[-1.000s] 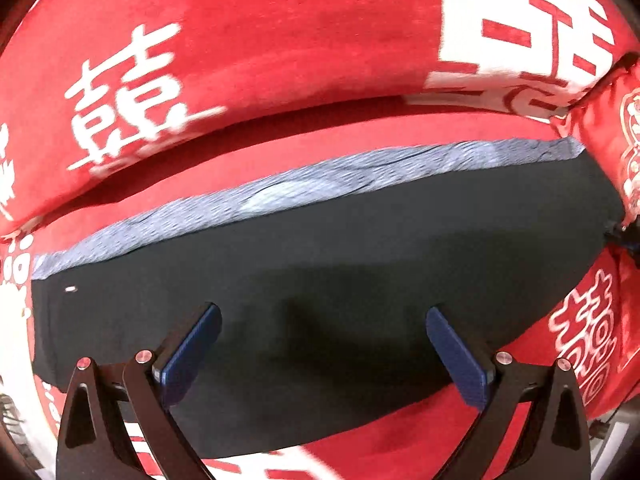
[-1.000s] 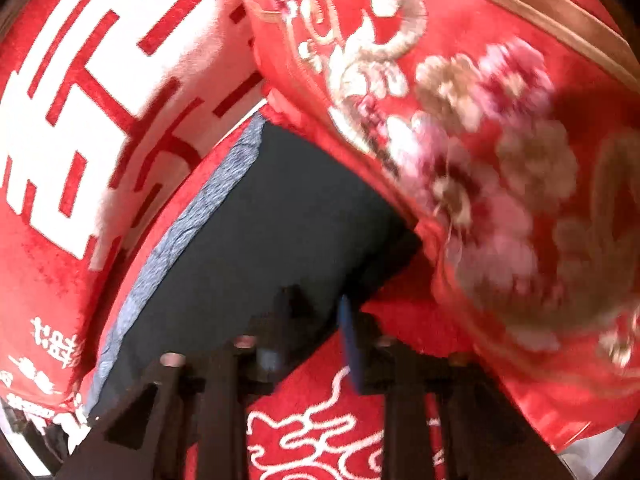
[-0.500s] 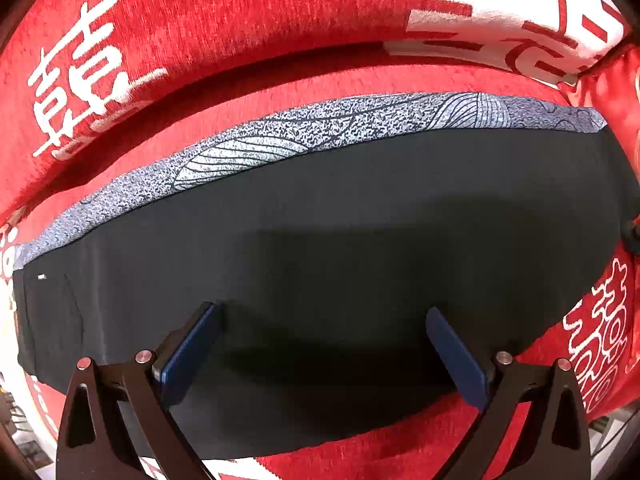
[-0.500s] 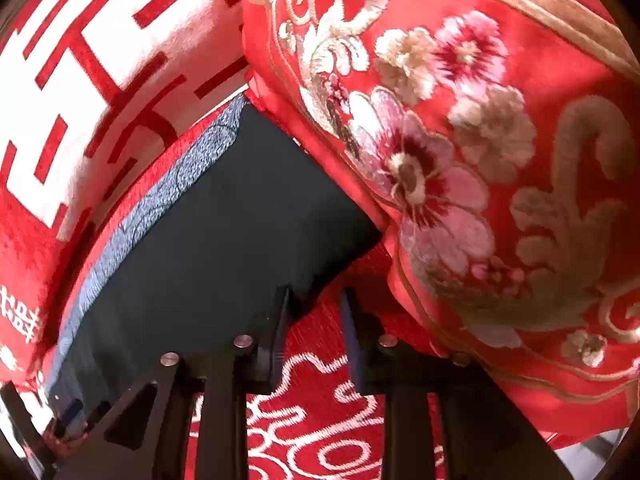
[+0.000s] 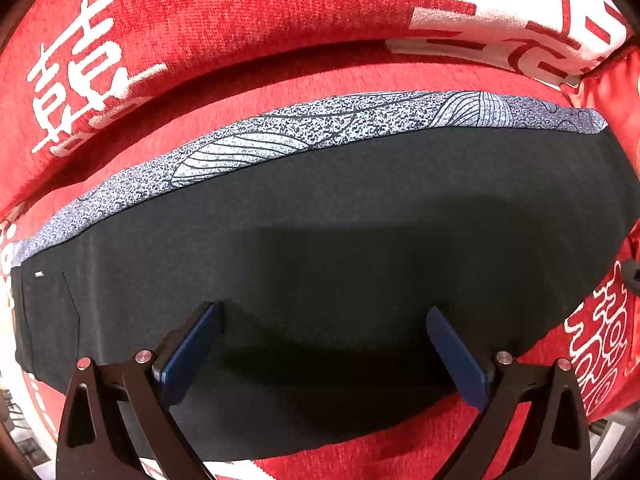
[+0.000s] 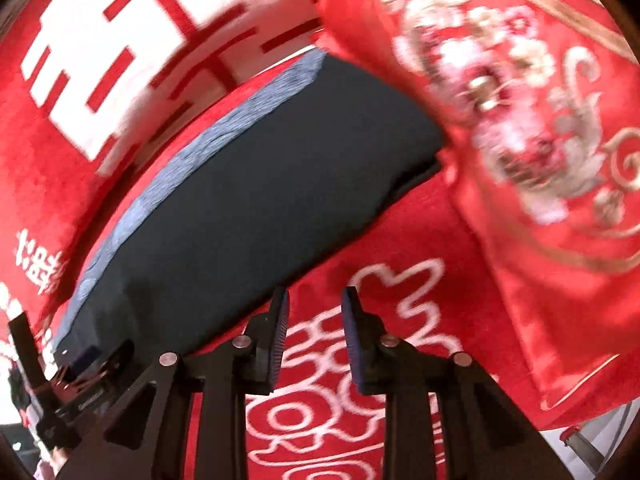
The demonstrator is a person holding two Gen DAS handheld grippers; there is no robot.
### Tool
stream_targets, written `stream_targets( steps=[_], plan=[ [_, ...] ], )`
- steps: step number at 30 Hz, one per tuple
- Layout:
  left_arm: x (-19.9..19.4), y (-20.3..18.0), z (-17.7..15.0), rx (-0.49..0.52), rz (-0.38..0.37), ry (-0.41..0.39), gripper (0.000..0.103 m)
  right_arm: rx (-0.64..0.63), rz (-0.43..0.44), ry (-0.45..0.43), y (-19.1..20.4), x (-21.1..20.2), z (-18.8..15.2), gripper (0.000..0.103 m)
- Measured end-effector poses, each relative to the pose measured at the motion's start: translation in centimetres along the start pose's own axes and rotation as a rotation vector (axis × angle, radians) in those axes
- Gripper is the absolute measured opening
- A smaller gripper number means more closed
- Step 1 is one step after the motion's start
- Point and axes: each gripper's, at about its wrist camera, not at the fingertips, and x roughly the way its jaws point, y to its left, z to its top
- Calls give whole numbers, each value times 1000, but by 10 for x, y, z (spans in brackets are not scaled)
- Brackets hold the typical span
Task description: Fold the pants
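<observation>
The pants (image 5: pixel 340 248) lie flat as a long dark band across a red sofa seat (image 5: pixel 280 92) printed with white characters, directly ahead of the left gripper (image 5: pixel 320 344). A grey patterned strip (image 5: pixel 320 128) runs along their far edge, away from the tool. The left gripper stands wide, its blue pads (image 5: pixel 188 354) spread apart above the near part of the dark cloth and holding nothing.

The right gripper (image 6: pixel 314 332) is narrow, with a small gap between its pads (image 6: pixel 280 332) and nothing between them. It sits over the red seat just beside the near edge of the pants (image 6: pixel 240 192), which stretch away to its left and ahead. An embroidered red cushion (image 6: pixel 540 140) rises to its right, meeting the pants' far end. No container is in view.
</observation>
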Motion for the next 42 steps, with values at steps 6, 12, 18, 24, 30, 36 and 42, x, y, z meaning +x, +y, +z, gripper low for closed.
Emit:
stream_targets(
  steps=[6,12,18,24,30,36,42],
  plan=[
    [-6,6,-8,-2,2,-2,103,27,69,19,0,7,-8,29],
    [-2,8,-7,-5,12,-1,103,92,135,19,-13,9,-9,49],
    [1,9,-4,-13,23,13,103,101,173,12,-18,7,-7,57],
    [-2,6,-5,0,36,19,103,130,228,-11,-26,3,3,58],
    [0,8,-4,-6,27,25,103,173,291,-48,-38,1,9,58],
    [8,20,-3,-42,-15,48,103,208,317,-77,-44,2,13,58],
    [11,19,3,-46,13,85,103,227,335,-94,-48,3,14,58]
  ],
)
